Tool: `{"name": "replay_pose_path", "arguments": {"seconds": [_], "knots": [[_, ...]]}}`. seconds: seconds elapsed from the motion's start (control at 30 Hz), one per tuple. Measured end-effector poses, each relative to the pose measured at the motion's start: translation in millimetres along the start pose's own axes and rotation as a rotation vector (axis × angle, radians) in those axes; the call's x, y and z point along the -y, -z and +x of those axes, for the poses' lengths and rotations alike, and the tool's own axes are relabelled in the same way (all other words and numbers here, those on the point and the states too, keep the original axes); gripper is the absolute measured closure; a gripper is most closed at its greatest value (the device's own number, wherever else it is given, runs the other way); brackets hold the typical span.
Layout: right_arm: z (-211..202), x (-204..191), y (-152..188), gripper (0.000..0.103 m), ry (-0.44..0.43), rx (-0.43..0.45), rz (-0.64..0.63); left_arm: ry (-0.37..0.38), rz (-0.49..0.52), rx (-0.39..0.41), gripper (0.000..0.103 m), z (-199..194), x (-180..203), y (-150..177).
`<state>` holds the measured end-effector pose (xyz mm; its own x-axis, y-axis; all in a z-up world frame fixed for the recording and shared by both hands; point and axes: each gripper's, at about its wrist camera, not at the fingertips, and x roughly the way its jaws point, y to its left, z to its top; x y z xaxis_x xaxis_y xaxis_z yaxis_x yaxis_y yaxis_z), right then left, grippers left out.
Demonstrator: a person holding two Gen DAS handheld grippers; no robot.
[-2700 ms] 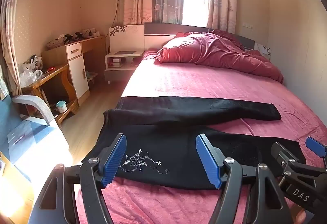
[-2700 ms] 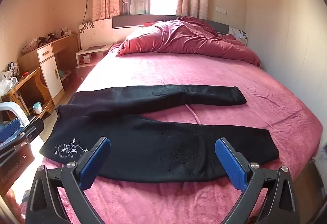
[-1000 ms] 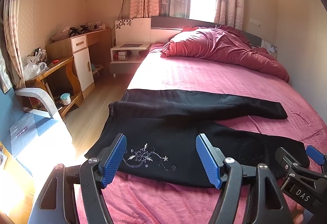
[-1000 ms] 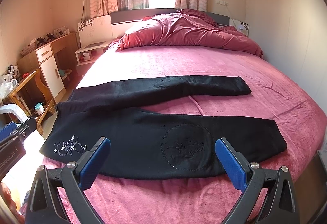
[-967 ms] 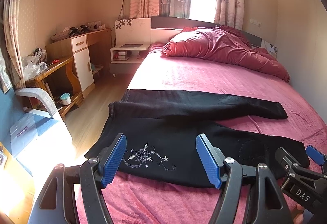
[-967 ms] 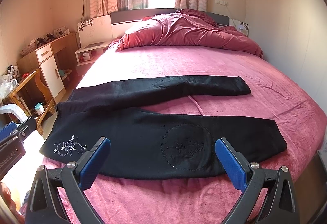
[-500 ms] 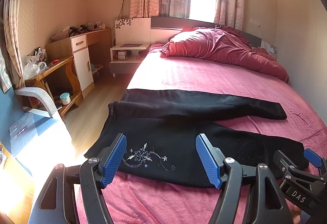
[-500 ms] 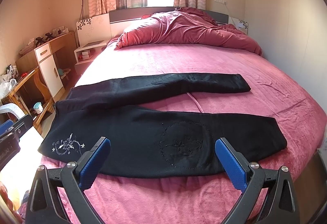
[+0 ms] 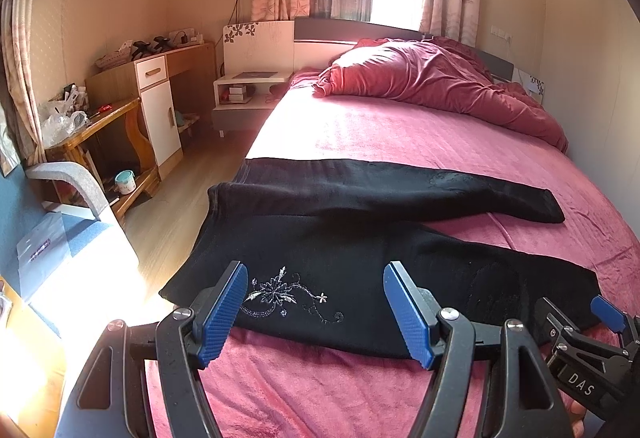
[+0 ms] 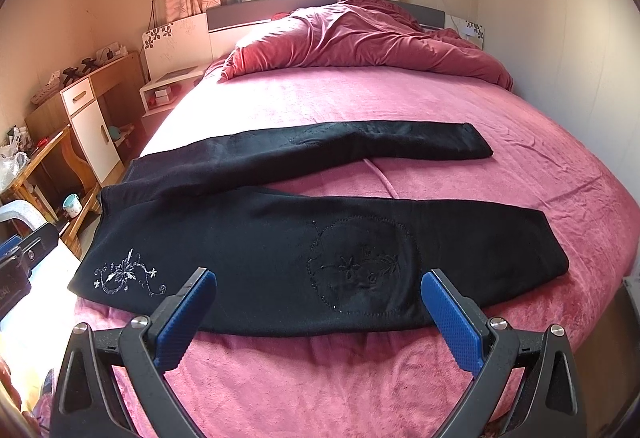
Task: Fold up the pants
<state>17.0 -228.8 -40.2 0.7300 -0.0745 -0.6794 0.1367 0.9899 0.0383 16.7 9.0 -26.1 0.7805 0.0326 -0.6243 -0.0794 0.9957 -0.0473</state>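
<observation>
Flatly spread black pants [image 10: 280,238] — embroidered, soft

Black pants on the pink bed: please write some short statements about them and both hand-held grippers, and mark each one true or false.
1. The black fabric pants lie spread flat on the pink bed cover. True.
2. The left hand-held gripper is shut on the waistband. False: it is open, holding nothing.
3. The right hand-held gripper is open. True.
4. The two legs are stacked together. False: they lie apart, with pink cover between.
5. Silver floral embroidery sits near the waist. True.
</observation>
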Motion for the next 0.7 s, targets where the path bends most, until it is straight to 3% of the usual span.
{"name": "replay_pose_path", "arguments": {"seconds": [0.27,0.43,0.53,0.7], "knots": [[18,14,8,0.0,-0.051,-0.047,0.056,0.059,-0.033,-0.071,0.031,19,-5,3],[40,35,19,0.0,-0.093,-0.149,0.112,0.298,-0.163,-0.143,0.029,46,-21,3],[48,64,28,0.0,-0.113,-0.192,0.198,0.353,-0.227,-0.189,0.029,67,-28,-4],[61,142,49,0.002,-0.117,-0.268,0.434,0.342,-0.271,-0.195,0.025,92,-58,-18]]}}
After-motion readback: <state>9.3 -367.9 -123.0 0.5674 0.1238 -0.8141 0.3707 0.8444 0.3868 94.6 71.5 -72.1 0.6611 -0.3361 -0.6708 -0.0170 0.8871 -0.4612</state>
